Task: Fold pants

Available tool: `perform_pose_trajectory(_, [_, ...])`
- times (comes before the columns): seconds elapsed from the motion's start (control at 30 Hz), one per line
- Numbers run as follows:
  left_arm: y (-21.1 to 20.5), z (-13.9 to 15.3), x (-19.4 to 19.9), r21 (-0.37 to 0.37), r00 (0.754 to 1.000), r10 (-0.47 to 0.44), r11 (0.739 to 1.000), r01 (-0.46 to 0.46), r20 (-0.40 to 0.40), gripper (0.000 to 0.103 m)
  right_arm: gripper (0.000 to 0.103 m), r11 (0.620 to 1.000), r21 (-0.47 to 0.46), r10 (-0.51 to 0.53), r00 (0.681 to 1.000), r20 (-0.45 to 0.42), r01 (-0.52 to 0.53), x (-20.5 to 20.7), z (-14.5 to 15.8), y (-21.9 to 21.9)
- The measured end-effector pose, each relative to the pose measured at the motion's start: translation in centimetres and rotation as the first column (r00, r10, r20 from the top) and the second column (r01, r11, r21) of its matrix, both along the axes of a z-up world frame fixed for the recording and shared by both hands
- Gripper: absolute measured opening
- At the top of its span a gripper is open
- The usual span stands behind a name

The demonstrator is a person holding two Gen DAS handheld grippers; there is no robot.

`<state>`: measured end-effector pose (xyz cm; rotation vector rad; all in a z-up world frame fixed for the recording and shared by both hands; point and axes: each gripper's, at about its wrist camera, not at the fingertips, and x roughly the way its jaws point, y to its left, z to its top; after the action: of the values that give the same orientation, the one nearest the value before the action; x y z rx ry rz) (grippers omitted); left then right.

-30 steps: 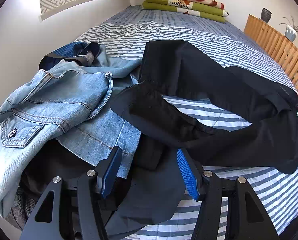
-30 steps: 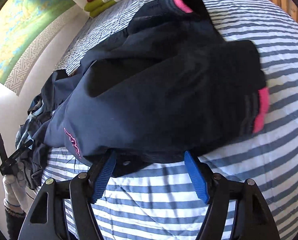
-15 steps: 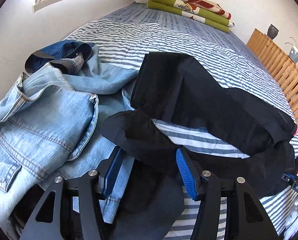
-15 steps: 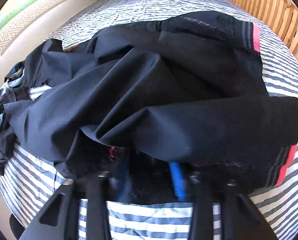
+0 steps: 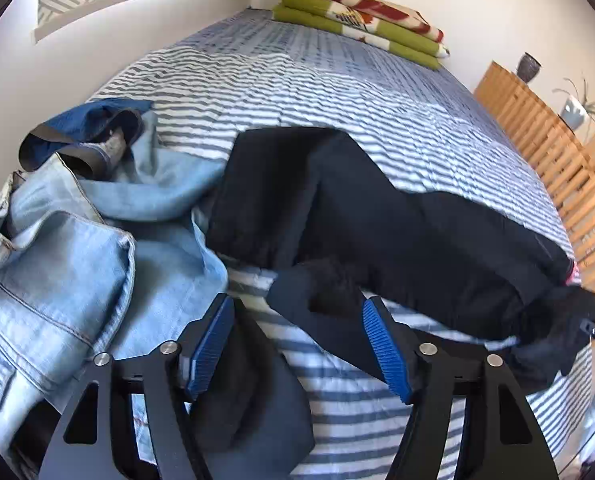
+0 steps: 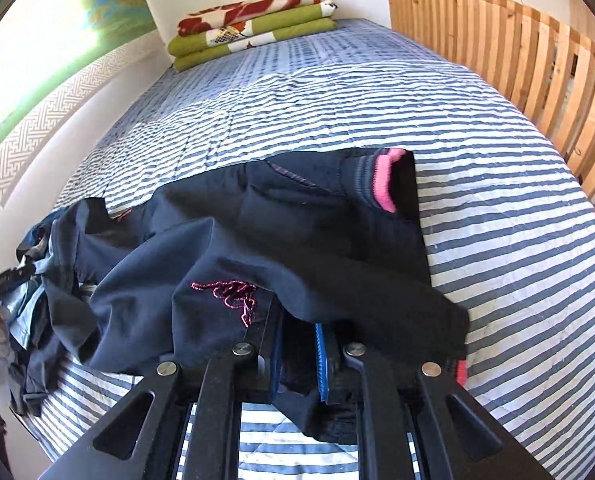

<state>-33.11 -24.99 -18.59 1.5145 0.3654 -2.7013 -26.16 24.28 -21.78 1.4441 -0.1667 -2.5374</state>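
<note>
Loosely crumpled, dark pants (image 6: 281,240) (pink cuffs, pink logo) cross striped bedspread (image 6: 497,240).

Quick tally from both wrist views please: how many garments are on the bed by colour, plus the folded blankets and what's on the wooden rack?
Dark navy pants: 1
Light blue denim garment: 1 that I can separate
Dark blue garment with grey band: 1
Folded blankets, stacked: about 3, layers hard to separate
Vase: 1
Potted plant: 1
Total: about 8
</note>
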Motion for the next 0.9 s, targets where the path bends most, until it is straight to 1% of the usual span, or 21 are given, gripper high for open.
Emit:
perform_pose_trajectory(0.1, [1.5,-2.2,1.0,-0.008,0.999,-0.041,0.999,0.041,0.026,0.083,0.012,1.0,-0.004,0.007,1.0,0.017,-0.007,0.2,-0.6,0.5])
perform_pose_trajectory(0.17, [2.3,-3.6,0.7,0.026,0.999,-0.026,0.999,0.025,0.042,0.082,0.012,1.0,-0.017,0.002,1.0,0.028,-0.001,0.2,-0.7,1.2])
perform_pose_trajectory(0.2, [2.6,-4.0,0.4,0.049,0.999,-0.019,0.999,0.017,0.048,0.07,0.012,1.0,-0.026,-0.002,0.999,0.034,0.003,0.1,-0.8,1.5])
perform_pose_trajectory(0.23, [3.1,-4.5,0.0,0.05,0.998,-0.021,0.999,0.018,0.066,0.057,0.012,0.999,-0.031,-0.004,0.999,0.039,0.006,0.2,-0.9,1.6])
perform_pose_trajectory(0.27, [3.7,-4.7,-0.2,0.03,0.996,-0.023,0.999,0.02,0.089,0.03,0.012,0.999,-0.032,-0.006,0.999,0.043,0.007,0.3,-1.0,1.6])
perform_pose_trajectory(0.3, [4.0,-4.5,-0.2,0.024,0.995,-0.023,0.999,0.021,0.093,0.022,0.012,0.999,-0.03,-0.009,0.999,0.044,0.01,0.4,-1.1,1.5])
perform_pose_trajectory(0.33, [4.2,-4.1,0.1,0.028,0.997,-0.028,0.999,0.026,0.078,0.02,0.012,1.0,-0.029,-0.009,0.999,0.043,0.01,0.6,-1.0,1.5])
perform_pose_trajectory(0.37, [4.3,-3.4,0.6,0.024,0.997,-0.042,0.999,0.04,0.062,0.015,0.012,0.999,-0.032,-0.004,0.999,0.042,0.006,0.9,-0.8,1.5])
perform_pose_trajectory(0.43, [4.3,-1.8,2.2,-0.007,0.998,-0.051,0.999,0.052,0.041,0.013,0.011,0.999,-0.051,0.004,0.999,0.039,-0.002,1.7,-0.4,1.8])
perform_pose_trajectory(0.57, [3.3,2.5,6.9,0.0,0.999,-0.046,0.999,0.046,0.0,0.012,0.01,0.995,-0.097,0.016,0.998,0.054,-0.011,3.5,0.3,3.0])
perform_pose_trajectory(0.63, [2.4,5.1,10.1,0.023,1.0,-0.028,0.999,0.028,-0.013,0.012,0.01,0.992,-0.122,0.032,0.998,0.063,-0.024,4.9,0.6,3.4])
perform_pose_trajectory(0.67, [2.0,6.2,11.3,0.031,1.0,-0.026,0.999,0.027,-0.014,0.012,0.01,0.991,-0.13,0.044,0.997,0.062,-0.035,5.7,0.9,3.6])
perform_pose_trajectory(0.73, [1.4,8.5,14.0,0.024,1.0,-0.027,0.999,0.027,-0.002,0.012,0.009,0.989,-0.135,0.066,0.996,0.059,-0.057,7.6,1.4,3.9])
perform_pose_trajectory(0.8, [0.5,9.8,15.2,0.01,1.0,-0.02,1.0,0.02,0.019,0.013,0.009,0.986,-0.144,0.091,0.994,0.062,-0.081,9.3,1.9,4.2])
perform_pose_trajectory(0.83, [0.3,10.0,15.3,0.012,0.999,-0.005,1.0,0.004,0.038,0.015,0.009,0.984,-0.153,0.098,0.993,0.064,-0.087,10.0,1.9,4.5])
perform_pose_trajectory(0.87, [0.0,9.9,14.7,0.01,0.998,-0.001,1.0,0.0,0.058,0.019,0.009,0.984,-0.153,0.101,0.992,0.072,-0.089,10.5,1.8,4.6])
perform_pose_trajectory(0.9, [-0.2,9.5,13.6,-0.01,0.997,0.006,1.0,-0.005,0.076,0.025,0.009,0.986,-0.142,0.102,0.991,0.084,-0.089,10.7,1.5,4.6])
